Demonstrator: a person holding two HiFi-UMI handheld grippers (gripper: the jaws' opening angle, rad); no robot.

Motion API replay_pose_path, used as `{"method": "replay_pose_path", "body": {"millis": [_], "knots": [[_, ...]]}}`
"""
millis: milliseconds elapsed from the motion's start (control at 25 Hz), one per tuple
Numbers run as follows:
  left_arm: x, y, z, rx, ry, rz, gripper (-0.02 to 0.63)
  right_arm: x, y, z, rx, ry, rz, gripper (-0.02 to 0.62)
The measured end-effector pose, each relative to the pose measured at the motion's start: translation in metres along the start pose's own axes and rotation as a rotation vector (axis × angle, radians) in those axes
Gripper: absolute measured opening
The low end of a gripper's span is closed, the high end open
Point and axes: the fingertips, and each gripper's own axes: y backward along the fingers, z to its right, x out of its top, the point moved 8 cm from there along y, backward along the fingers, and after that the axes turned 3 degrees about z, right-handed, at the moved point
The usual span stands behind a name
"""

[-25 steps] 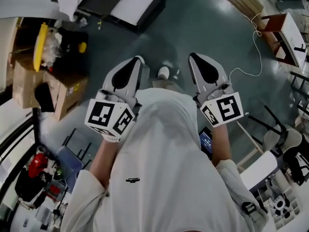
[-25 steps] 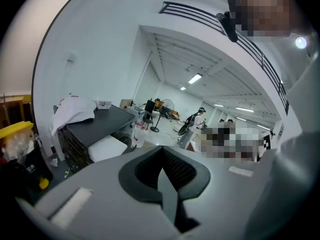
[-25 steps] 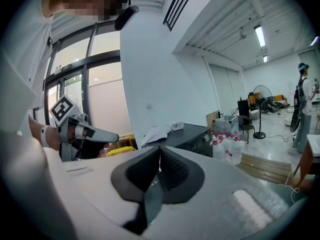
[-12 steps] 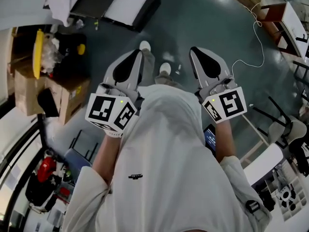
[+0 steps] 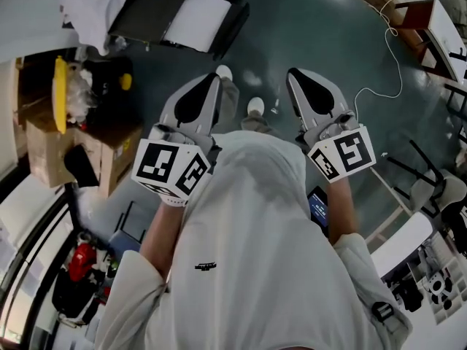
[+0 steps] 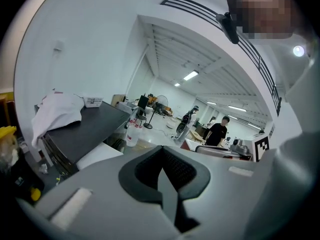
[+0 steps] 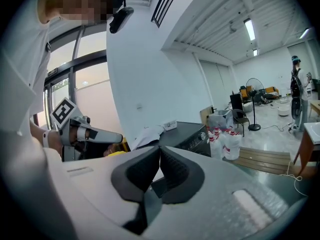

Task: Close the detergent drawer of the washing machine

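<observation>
Detergent drawer not made out, closing not begun; washing machine (image 5: 157, 9) upper left. Left gripper (image 5: 206, 86) and right gripper (image 5: 300, 80) well apart from it, jaws together, empty.

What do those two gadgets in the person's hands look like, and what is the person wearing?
The left gripper and right gripper are each a pale grey tapering shell with black ribbed fingers and a white cube bearing black square markers. The person wears a loose white top.
</observation>
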Motion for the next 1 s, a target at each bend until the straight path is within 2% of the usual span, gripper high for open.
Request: {"method": "replay_pose_path", "body": {"millis": [280,640,800,1000], "knots": [[0.032,-0.025,-0.045,-0.061,-0.016,-0.007,0.018,0.01,-0.044,0.003,-0.06,-0.021,0.006,0.006],[0.057,-0.069,-0.094,-0.189,-0.01,-0.018,0.018,0.017,-0.093,0.006,-0.155,0.001,0.008,0.006],[0.067,-0.088,-0.105,-0.229,-0.019,-0.049,0.018,0.02,-0.104,0.011,-0.185,-0.002,-0.002,0.006],[0.064,-0.102,-0.105,-0.235,-0.01,-0.108,0.018,0.019,-0.107,0.023,-0.169,-0.012,-0.023,0.006]]}}
